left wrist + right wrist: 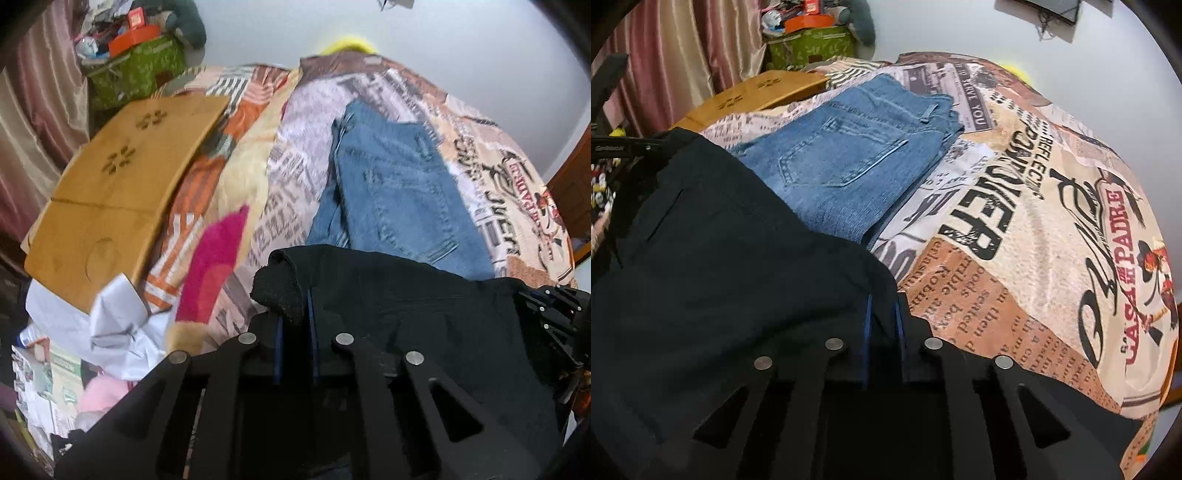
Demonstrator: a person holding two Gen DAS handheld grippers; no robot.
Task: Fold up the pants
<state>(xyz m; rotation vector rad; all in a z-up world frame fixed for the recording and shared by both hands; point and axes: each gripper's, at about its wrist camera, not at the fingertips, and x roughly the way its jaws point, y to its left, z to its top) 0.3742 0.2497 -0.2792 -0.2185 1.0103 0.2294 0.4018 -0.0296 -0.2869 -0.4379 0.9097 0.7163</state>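
Black pants (424,317) hang stretched between my two grippers above the bed. My left gripper (295,310) is shut on one corner of the black pants, which bunches over its fingertips. My right gripper (882,314) is shut on the other corner of the black pants (720,266), which spread to the left. The right gripper shows at the right edge of the left wrist view (554,314). Folded blue jeans (399,184) lie on the bedspread beyond the black pants; they also show in the right wrist view (857,155).
A newspaper-print bedspread (1034,221) covers the bed. A wooden lap table (122,184) lies at the left with a pink cloth (214,262) and white paper (118,325) beside it. A green box (136,70) of clutter and curtains (676,55) stand behind.
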